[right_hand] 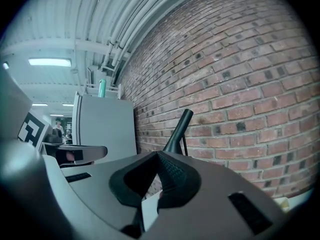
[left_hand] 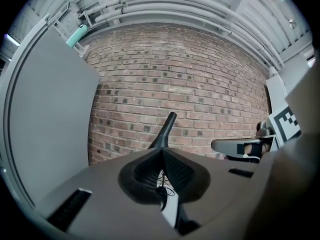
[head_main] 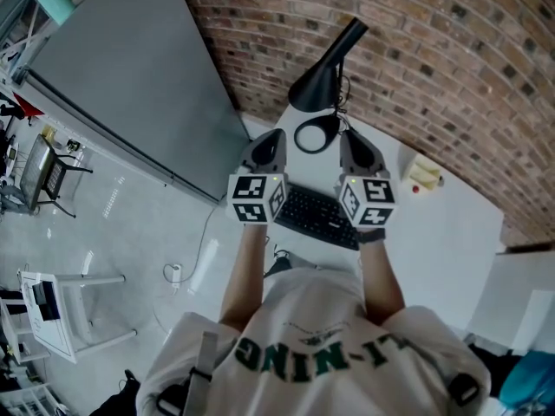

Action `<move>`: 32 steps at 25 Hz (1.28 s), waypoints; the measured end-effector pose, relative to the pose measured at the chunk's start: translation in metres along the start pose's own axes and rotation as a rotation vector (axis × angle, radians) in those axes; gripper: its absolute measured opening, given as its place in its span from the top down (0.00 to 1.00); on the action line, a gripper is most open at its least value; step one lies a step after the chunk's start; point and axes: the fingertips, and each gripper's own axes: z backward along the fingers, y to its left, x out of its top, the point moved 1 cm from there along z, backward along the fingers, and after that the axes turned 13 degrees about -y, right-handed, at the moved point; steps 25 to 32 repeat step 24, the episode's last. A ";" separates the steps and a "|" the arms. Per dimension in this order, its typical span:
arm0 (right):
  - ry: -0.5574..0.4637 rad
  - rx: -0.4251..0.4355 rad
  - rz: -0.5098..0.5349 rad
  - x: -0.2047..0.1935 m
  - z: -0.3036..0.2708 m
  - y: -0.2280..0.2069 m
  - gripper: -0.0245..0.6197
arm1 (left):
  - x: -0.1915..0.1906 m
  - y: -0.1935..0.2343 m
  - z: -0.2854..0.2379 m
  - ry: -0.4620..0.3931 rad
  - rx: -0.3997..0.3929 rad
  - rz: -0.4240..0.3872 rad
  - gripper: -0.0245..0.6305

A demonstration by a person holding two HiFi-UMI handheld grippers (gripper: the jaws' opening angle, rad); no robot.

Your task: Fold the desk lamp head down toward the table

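The black desk lamp (head_main: 325, 68) stands at the back of the white table (head_main: 451, 232), against the brick wall. Its cone head slants upward, the narrow end highest, and its round base (head_main: 316, 134) sits between my two grippers. My left gripper (head_main: 276, 139) is just left of the base with its jaws together and nothing in them. My right gripper (head_main: 349, 139) is just right of the base, jaws also together and empty. The lamp (left_hand: 165, 131) rises beyond my left gripper (left_hand: 162, 151) in the left gripper view. In the right gripper view, the lamp (right_hand: 179, 130) rises beyond my right gripper (right_hand: 159, 156).
A black keyboard (head_main: 321, 215) lies on the table just below the grippers. A pale yellow object (head_main: 423, 173) and a small red thing (head_main: 416, 189) sit at the right. A grey partition (head_main: 130, 76) stands left of the table, and the brick wall (head_main: 434, 50) runs behind.
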 end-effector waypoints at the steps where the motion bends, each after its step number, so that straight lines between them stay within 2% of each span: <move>1: 0.001 -0.002 0.003 0.000 0.000 -0.001 0.97 | 0.000 0.000 -0.001 -0.001 -0.001 0.001 0.96; 12: 0.003 -0.018 0.022 0.002 -0.004 -0.004 0.97 | -0.021 0.003 -0.014 0.043 -0.031 0.065 0.96; 19: -0.005 -0.066 0.023 0.003 -0.004 -0.020 0.97 | -0.045 0.003 -0.043 0.055 -0.070 0.236 0.96; 24: 0.005 -0.093 0.023 -0.001 -0.006 -0.034 0.97 | -0.074 0.008 -0.063 0.075 -0.073 0.490 0.95; 32: 0.005 -0.093 0.023 -0.001 -0.006 -0.034 0.97 | -0.074 0.008 -0.063 0.075 -0.073 0.490 0.95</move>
